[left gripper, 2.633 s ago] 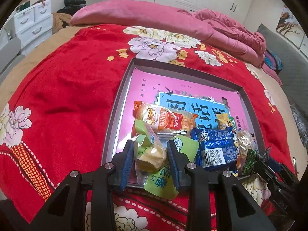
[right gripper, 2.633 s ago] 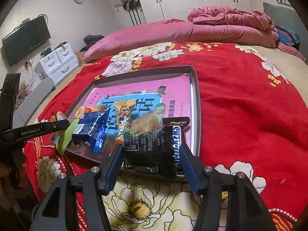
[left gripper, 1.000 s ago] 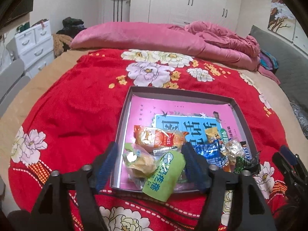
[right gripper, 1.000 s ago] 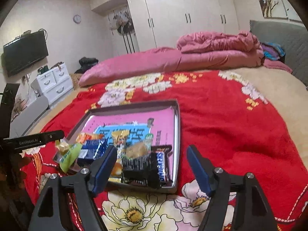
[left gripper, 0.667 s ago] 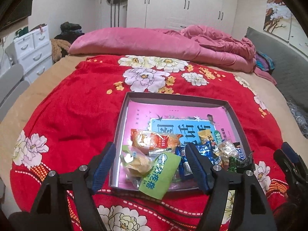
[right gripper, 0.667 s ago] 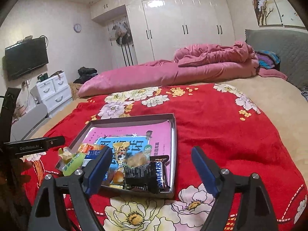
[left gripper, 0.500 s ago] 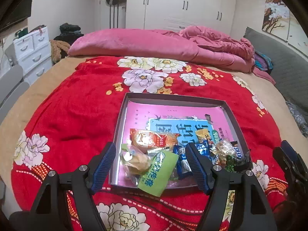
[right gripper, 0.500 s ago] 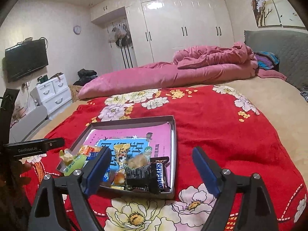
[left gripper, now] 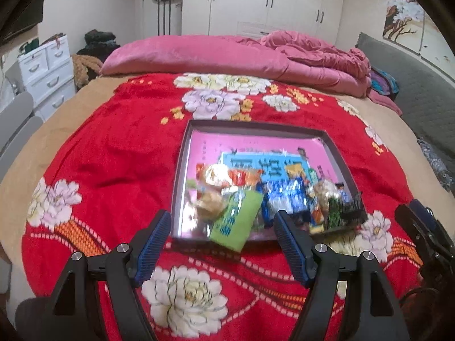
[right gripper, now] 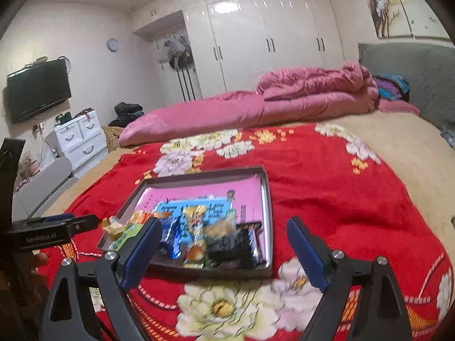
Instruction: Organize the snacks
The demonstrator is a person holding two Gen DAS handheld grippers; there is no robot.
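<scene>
Grey tray (left gripper: pixel 182 170) of snack packets (left gripper: pixel 236 221) at frame centre on red floral blanket (left gripper: pixel 113 156), left gripper (left gripper: pixel 221 236) fingers wide apart, empty, right gripper (right gripper: pixel 224 244) fingers just opened wider, empty, below the tray

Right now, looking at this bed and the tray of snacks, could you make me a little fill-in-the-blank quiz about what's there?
1. The snacks lie in a tray that rests on a ____ blanket with flowers.
2. The green packet hangs over the tray's ____ edge.
3. Both the left gripper and the right gripper have their jaws ____, holding nothing.
4. The tray's far half holds ____ snacks.

Missing words: red; near; open; no
</scene>
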